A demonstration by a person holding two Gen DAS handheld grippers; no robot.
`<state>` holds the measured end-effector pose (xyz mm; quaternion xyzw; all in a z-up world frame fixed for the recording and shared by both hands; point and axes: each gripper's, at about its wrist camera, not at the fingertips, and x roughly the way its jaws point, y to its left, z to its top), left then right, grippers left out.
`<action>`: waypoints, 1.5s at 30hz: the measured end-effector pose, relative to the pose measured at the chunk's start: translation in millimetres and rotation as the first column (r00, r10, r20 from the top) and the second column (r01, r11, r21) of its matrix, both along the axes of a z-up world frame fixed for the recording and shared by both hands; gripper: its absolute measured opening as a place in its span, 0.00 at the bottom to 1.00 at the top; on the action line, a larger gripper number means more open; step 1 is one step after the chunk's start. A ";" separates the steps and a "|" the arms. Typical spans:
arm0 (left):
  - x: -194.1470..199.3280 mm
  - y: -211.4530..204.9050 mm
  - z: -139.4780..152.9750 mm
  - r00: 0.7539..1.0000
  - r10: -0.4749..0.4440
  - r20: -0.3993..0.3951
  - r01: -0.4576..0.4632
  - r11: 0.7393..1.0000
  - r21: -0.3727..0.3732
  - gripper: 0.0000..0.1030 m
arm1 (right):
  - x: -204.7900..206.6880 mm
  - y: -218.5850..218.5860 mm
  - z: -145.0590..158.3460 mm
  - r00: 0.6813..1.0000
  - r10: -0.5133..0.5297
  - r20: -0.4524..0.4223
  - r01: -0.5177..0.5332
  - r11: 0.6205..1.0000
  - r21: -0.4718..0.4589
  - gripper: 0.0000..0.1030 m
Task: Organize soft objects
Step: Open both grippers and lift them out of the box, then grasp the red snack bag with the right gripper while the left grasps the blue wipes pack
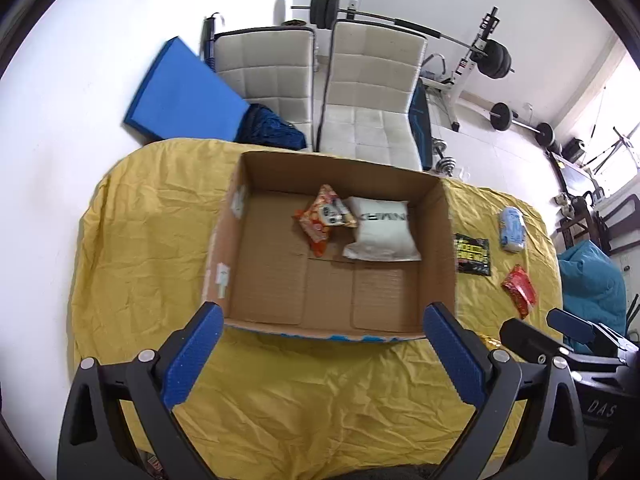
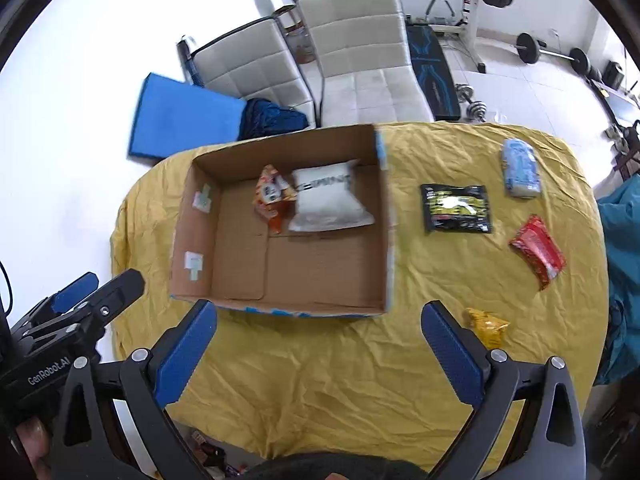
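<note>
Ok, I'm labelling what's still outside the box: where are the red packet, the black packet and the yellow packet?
Red packet (image 2: 538, 252): right wrist view, middle of the wrapper.
Black packet (image 2: 457, 208): right wrist view, centre of its printed face.
Yellow packet (image 2: 488, 326): right wrist view, middle of its crumpled top.

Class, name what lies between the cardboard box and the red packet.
The black packet lies between the cardboard box and the red packet, clearest in the right wrist view.

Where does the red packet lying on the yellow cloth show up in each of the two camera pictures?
Left wrist view: the red packet lies far right, beyond the black packet.
Right wrist view: the red packet lies right of centre, below and to the right of the black packet.
Shared landmark: the cardboard box, left of it in both.
</note>
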<state>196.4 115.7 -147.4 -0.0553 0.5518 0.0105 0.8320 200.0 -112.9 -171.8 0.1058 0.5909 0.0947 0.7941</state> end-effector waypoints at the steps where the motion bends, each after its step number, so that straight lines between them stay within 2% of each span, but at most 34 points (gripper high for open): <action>1: 4.7 -10.7 -0.7 1.000 -0.010 -0.002 0.010 1.000 -0.006 1.00 | 3.3 -16.6 -2.1 1.000 -0.014 -0.005 0.014 1.000 -0.007 1.00; 5: 33.6 -71.1 -11.1 0.994 -0.101 -0.028 0.101 0.994 -0.033 1.00 | 19.8 -96.4 -17.7 0.997 -0.073 -0.036 0.071 0.995 -0.067 1.00; 8: 59.0 -126.9 -26.8 0.979 -0.193 -0.067 0.190 0.981 -0.050 1.00 | 35.4 -163.6 -40.8 0.991 -0.118 -0.069 0.108 0.986 -0.127 1.00; 12: 94.1 -200.9 -58.6 0.943 -0.309 -0.124 0.309 0.951 -0.019 1.00 | 61.5 -248.8 -95.4 0.972 -0.160 -0.171 0.131 0.976 -0.173 1.00; 15: 123.0 -245.0 -91.6 0.917 -0.356 -0.180 0.365 0.931 0.018 1.00 | 74.7 -288.3 -135.1 0.959 -0.170 -0.227 0.129 0.974 -0.185 1.00; 19: 153.9 -281.1 -134.6 0.888 -0.382 -0.257 0.411 0.909 0.071 1.00 | 90.5 -310.8 -197.6 0.938 -0.138 -0.318 0.077 0.978 -0.196 1.00; 24: 179.6 -299.9 -180.3 0.853 -0.381 -0.356 0.426 0.903 0.056 1.00 | 104.8 -307.8 -265.8 0.913 -0.074 -0.402 -0.005 0.981 -0.192 1.00; 26: 184.5 -306.0 -195.8 0.841 -0.380 -0.386 0.437 0.897 0.068 1.00 | 108.9 -303.4 -283.7 0.907 -0.043 -0.419 -0.045 0.979 -0.198 0.96; 27: 185.9 -307.7 -200.6 0.838 -0.376 -0.395 0.437 0.897 0.074 1.00 | 109.8 -301.7 -290.3 0.904 -0.037 -0.426 -0.069 0.970 -0.231 0.87; 28: 188.0 -310.1 -205.5 0.835 -0.374 -0.404 0.436 0.897 0.071 1.00 | 110.3 -299.9 -296.1 0.904 -0.037 -0.426 -0.096 0.954 -0.285 0.75; 30: 191.5 -315.6 -213.2 0.826 -0.376 -0.421 0.433 0.900 0.047 1.00 | 110.6 -301.6 -298.3 0.907 -0.036 -0.420 -0.099 0.951 -0.294 0.71; 34: 205.5 -332.9 -221.3 0.820 -0.376 -0.432 0.417 0.909 0.000 1.00 | 115.3 -333.1 -285.4 0.905 -0.123 -0.408 0.012 0.965 -0.264 0.61; 37: 225.9 -353.6 -224.0 0.823 -0.372 -0.429 0.383 0.922 -0.064 1.00 | 123.6 -371.4 -273.7 0.898 -0.215 -0.384 0.123 0.960 -0.251 0.58; 40: 248.9 -383.1 -228.8 0.815 -0.381 -0.436 0.372 0.922 -0.110 1.00 | 131.4 -404.8 -268.7 0.883 -0.289 -0.369 0.204 0.946 -0.253 0.58; 45: 280.1 -425.1 -252.5 0.791 -0.389 -0.473 0.379 0.917 -0.121 1.00 | 135.8 -439.9 -262.4 0.862 -0.352 -0.364 0.296 0.934 -0.202 0.58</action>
